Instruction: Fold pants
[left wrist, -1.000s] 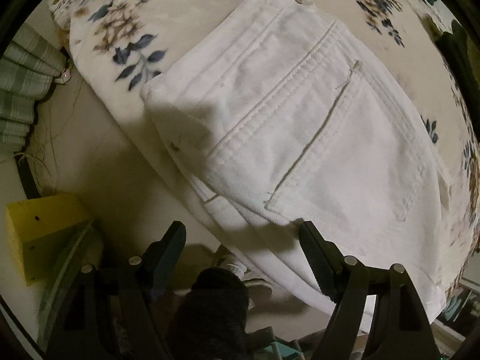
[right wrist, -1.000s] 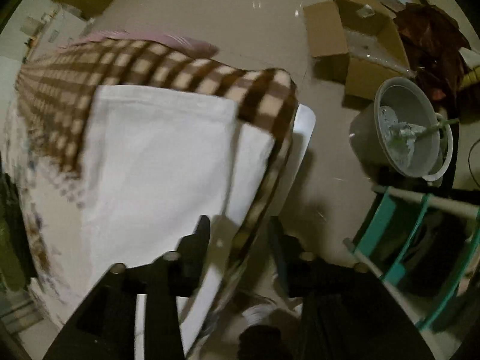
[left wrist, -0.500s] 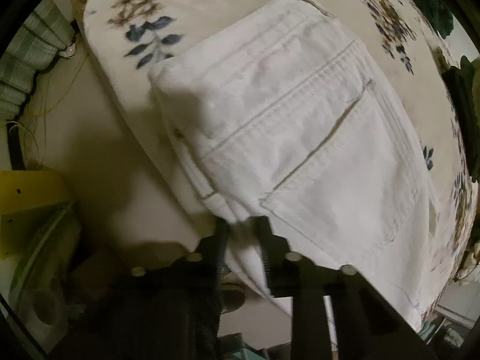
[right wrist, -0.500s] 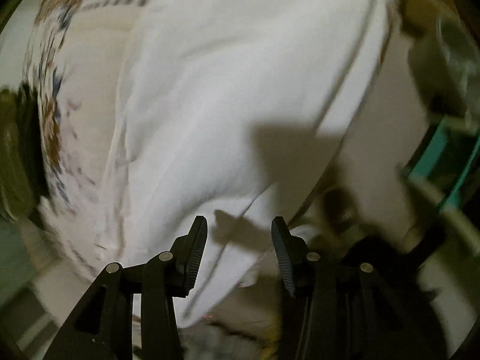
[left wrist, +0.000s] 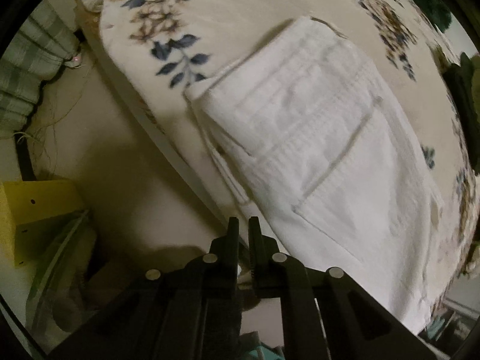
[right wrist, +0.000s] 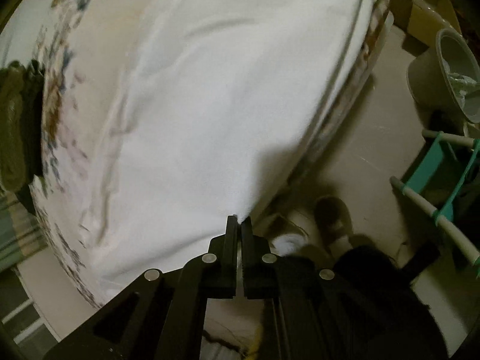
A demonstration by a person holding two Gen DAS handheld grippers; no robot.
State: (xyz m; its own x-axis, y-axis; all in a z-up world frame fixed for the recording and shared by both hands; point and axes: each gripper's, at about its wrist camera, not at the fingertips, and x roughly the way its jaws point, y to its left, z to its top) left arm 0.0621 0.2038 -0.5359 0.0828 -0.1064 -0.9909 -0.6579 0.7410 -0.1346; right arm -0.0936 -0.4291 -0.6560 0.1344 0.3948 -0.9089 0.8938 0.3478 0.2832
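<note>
White pants lie folded in half on a floral blanket, back pocket up. In the left wrist view my left gripper stands at the waistband's near edge, where the blanket drops to the floor. Its jaws are closing to a thin gap with a strip of white cloth between them. In the right wrist view the pants' leg fabric spreads wide and tapers to a pinched point in my right gripper. Its jaws are closing tight on that near edge.
On the floor at the left are a yellow box and green plaid cloth. To the right stand a grey bucket, a cardboard box and a teal rack. Dark green cloth lies across the blanket.
Both grippers went from open to shut on the pants' near edge. The right one swung from the checkered blanket end onto the white fabric. The left view shifted a little along the waistband.
</note>
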